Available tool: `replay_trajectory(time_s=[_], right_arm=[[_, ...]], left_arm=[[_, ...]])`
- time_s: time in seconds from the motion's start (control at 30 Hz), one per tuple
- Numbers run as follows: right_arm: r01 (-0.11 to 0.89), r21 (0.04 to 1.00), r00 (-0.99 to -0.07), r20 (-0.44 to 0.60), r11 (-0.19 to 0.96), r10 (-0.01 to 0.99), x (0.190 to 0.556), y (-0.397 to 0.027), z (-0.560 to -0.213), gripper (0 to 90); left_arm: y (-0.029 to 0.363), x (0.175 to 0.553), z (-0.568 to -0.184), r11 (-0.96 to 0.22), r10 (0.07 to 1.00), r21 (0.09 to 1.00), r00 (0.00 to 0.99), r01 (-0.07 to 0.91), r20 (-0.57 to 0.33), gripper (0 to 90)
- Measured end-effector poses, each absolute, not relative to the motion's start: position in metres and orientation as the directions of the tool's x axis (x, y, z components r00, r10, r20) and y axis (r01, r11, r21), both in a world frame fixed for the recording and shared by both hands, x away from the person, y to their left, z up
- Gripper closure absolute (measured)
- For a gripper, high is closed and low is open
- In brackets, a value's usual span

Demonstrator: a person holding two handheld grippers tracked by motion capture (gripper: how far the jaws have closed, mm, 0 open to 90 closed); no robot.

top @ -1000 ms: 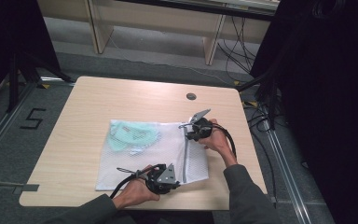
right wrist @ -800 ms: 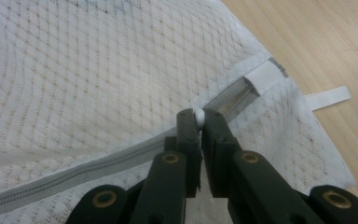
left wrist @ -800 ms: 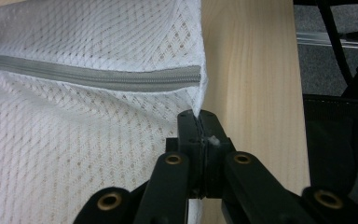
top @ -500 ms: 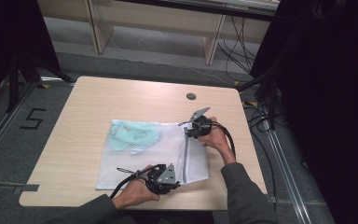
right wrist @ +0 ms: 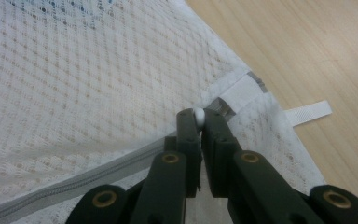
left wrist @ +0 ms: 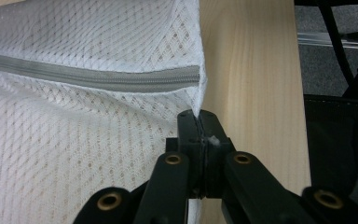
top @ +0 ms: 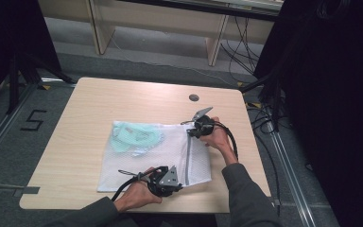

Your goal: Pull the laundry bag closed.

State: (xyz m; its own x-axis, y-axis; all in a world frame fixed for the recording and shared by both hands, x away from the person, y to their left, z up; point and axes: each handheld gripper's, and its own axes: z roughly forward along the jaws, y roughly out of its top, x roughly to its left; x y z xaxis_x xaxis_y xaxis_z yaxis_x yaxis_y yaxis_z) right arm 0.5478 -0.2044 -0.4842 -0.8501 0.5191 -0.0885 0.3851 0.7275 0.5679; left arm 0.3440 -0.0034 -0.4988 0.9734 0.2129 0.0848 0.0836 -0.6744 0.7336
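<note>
- White mesh laundry bag (top: 151, 158) lies flat on the light wooden table (top: 99, 101), toward the near right part of the top, with a grey zipper (top: 187, 158) running along its right end.
- Pale turquoise fabric (top: 134, 137) shows through the mesh in the far left part of the bag.
- Left gripper (top: 176, 185), held in the person's left hand (top: 134, 196) at the near edge of the table, is at the bag's near right corner.
- In the left gripper view its two black jaws are pressed together on the corner seam of the laundry bag (left wrist: 88, 116), just past the closed end of the zipper (left wrist: 93, 77); bare table (left wrist: 247, 70) lies right beside that edge.
- Right gripper (top: 190, 133), in the right hand (top: 217, 139), sits at the far right corner of the bag, at the other end of the zipper.
- In the right gripper view its jaws are nearly together, pinching a small white zipper pull (right wrist: 198, 115) between the tips, with the zipper (right wrist: 74, 183) trailing away toward the lower left.
- Just beyond those tips a white fabric flap (right wrist: 242, 93) covers the zipper's end, and a short white ribbon loop (right wrist: 307, 112) sticks out from the bag's edge onto the table.
- Black cables (top: 231, 137) trail from the right gripper over the table's right side.
</note>
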Motion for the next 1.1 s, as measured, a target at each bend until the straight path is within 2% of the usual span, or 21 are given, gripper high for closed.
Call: replay_trajectory(time_s=[0.03,0.5,0.6,1.07,1.1], right_arm=[[0.377,0.565,-0.849,-0.106,0.734,0.518,0.5494,-0.2051,-0.4848,86.7],[0.400,0.582,-0.824,-0.109,0.708,0.556,0.5528,-0.2053,-0.4864,86.7],[0.379,0.580,-0.826,-0.138,0.721,0.546,0.5538,-0.2053,-0.4860,86.7],[0.418,0.577,-0.807,-0.119,0.701,0.579,0.5532,-0.2047,-0.4860,86.7],[0.418,0.578,-0.807,-0.119,0.701,0.579,0.5533,-0.2047,-0.4859,86.7]], left_arm=[[-0.0056,0.3414,-0.5010,-0.642,0.241,0.758,0.969,0.115,0.058,89.0],[-0.0053,0.3422,-0.5025,-0.644,0.244,0.755,0.968,0.120,0.055,89.0],[-0.0054,0.3433,-0.5032,-0.639,0.251,0.758,0.967,0.130,0.046,88.9],[-0.0031,0.3454,-0.5005,-0.666,0.227,0.739,0.971,0.100,0.073,88.9],[-0.0054,0.3434,-0.5027,-0.625,0.262,0.768,0.964,0.140,0.037,88.8]])
